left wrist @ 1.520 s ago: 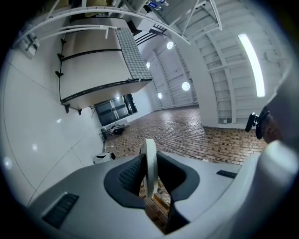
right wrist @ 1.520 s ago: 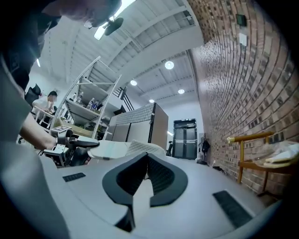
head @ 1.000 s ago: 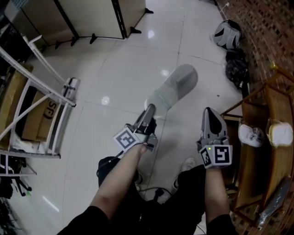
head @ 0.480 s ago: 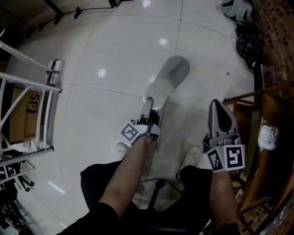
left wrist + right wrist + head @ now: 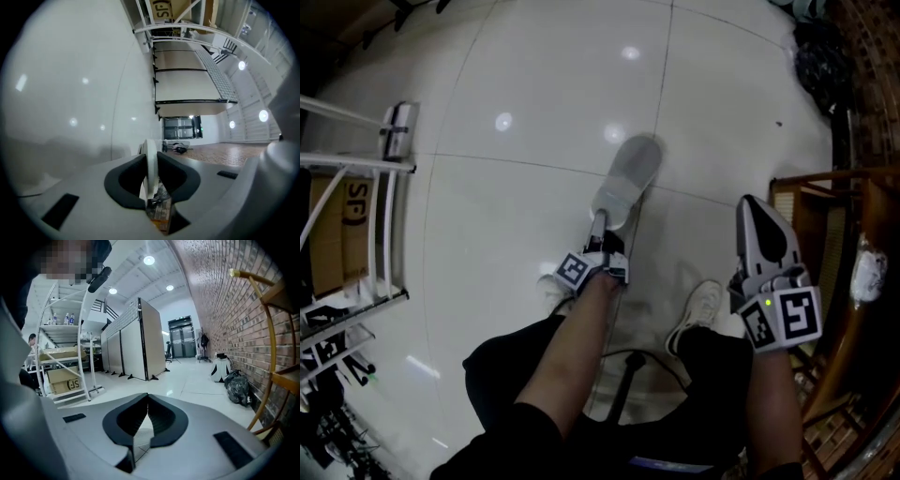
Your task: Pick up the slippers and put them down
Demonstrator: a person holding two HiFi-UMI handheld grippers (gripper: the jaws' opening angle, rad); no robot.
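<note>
left gripper (image 5: 601, 221): pinching slipper (image 5: 630, 176) rim
right gripper (image 5: 757, 210): jaws pressed together, empty
floor (image 5: 544, 103): open tile ahead
rack (image 5: 366, 169): left edge
wooden shelf (image 5: 811, 187): right edge

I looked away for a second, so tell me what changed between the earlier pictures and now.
The left gripper carried the grey slipper down toward the white floor; whether it touches yet is unclear. The right gripper sank a little too. Unchanged: left jaws clamped on the slipper's edge, right jaws shut and empty.
</note>
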